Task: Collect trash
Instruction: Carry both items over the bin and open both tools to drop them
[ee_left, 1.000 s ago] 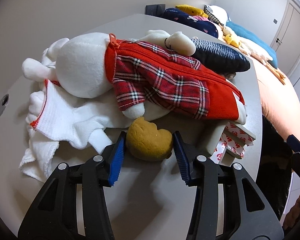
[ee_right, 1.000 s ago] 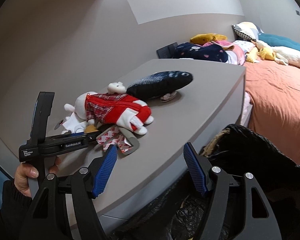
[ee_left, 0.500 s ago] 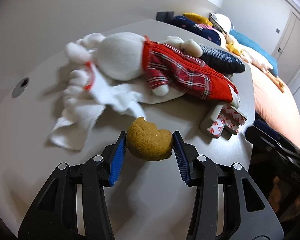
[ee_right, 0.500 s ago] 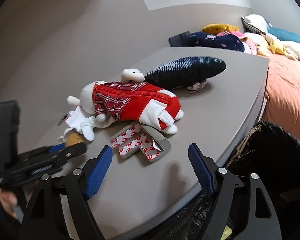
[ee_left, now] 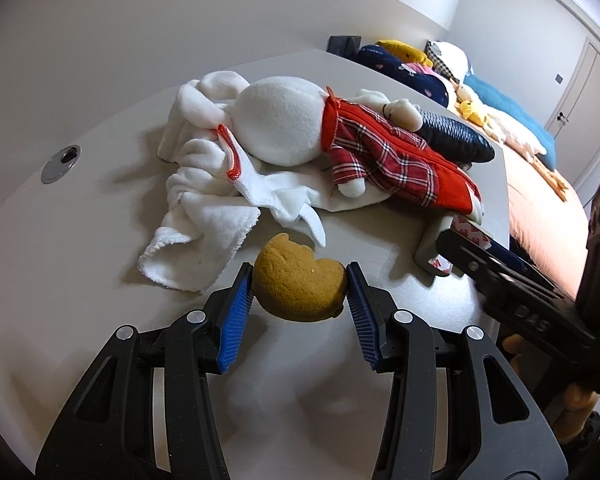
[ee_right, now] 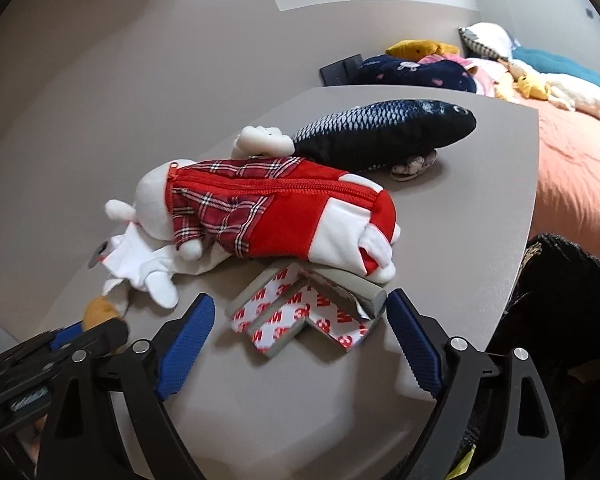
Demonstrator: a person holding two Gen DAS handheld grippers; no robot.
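Bread piece (ee_left: 300,288) clamped by left gripper (ee_left: 300,294); towel (ee_left: 204,216) just beside.

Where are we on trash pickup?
Done: nothing visibly binned. In hand: left gripper is shut on the brown bitten cookie. Right gripper is open, straddling the 3M-backed corner guard on the table. Left: grab the guard, drop both into the black trash bag.
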